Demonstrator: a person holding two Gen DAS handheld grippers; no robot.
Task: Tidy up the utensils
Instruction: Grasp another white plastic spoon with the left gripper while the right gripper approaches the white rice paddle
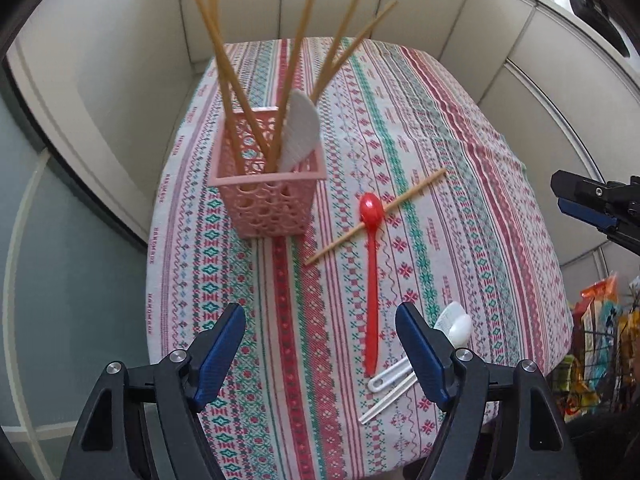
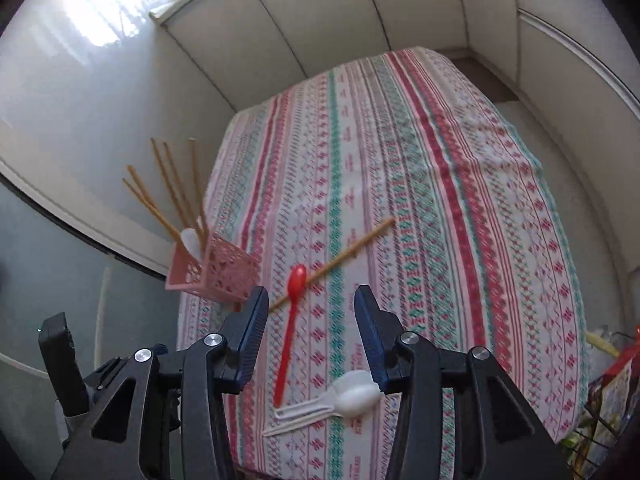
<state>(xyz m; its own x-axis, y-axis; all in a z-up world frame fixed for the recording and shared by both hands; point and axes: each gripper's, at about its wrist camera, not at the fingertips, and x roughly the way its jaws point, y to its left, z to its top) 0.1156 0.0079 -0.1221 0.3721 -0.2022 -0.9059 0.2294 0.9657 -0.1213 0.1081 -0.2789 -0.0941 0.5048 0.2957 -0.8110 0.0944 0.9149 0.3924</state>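
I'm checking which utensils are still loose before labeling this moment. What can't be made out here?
- White spoons: left wrist view, bowls partly behind the left gripper's finger; count unclear.
- Pink basket: right wrist view, blurred, near corner behind the right gripper.
- Chopstick: its middle is hidden under the red spoon.

In the left wrist view we see the basket (image 1: 272, 196) at centre left on the table (image 1: 460, 184), chopsticks (image 1: 224, 80) standing in it. To its right a spoon (image 1: 372, 264) lies across a loose chopstick (image 1: 416, 192); two scoops (image 1: 456, 326) lie at lower right.
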